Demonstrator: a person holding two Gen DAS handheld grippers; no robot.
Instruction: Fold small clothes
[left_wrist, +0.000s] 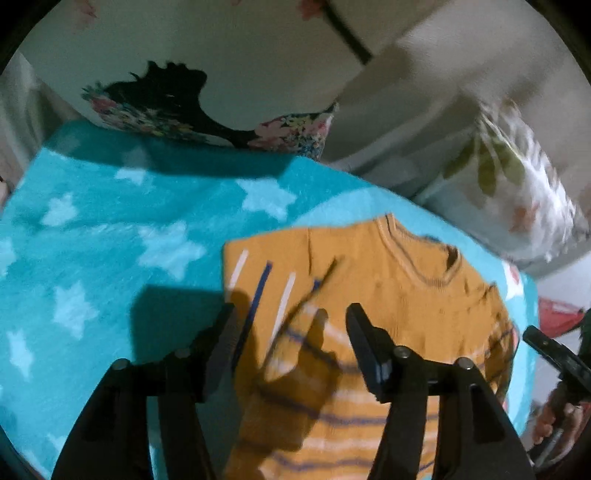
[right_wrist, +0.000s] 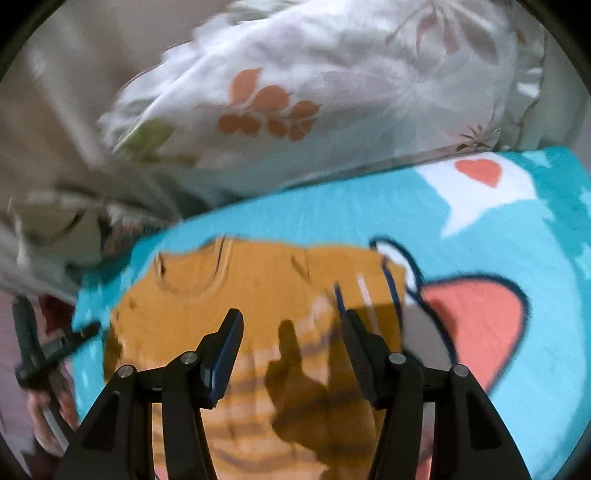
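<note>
Sweater (left_wrist: 369, 332) lies on blanket (left_wrist: 110, 221) beneath both open, empty tongs

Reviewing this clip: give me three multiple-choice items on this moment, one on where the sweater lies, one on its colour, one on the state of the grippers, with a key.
1. Where does the sweater lie?
A. on the turquoise star blanket
B. on the floral pillow
C. hanging from a gripper

2. What is the sweater's main colour?
A. red
B. mustard orange with blue and white stripes
C. plain grey

3. How do the left gripper and right gripper stand?
A. both shut on cloth
B. one shut on a sleeve
C. both open, holding nothing

Key: 1 A, the blanket shows all around the sweater; 2 B, orange knit with blue and white stripes in both views; 3 C, fingers are spread with the sweater visible through each gap.
</note>
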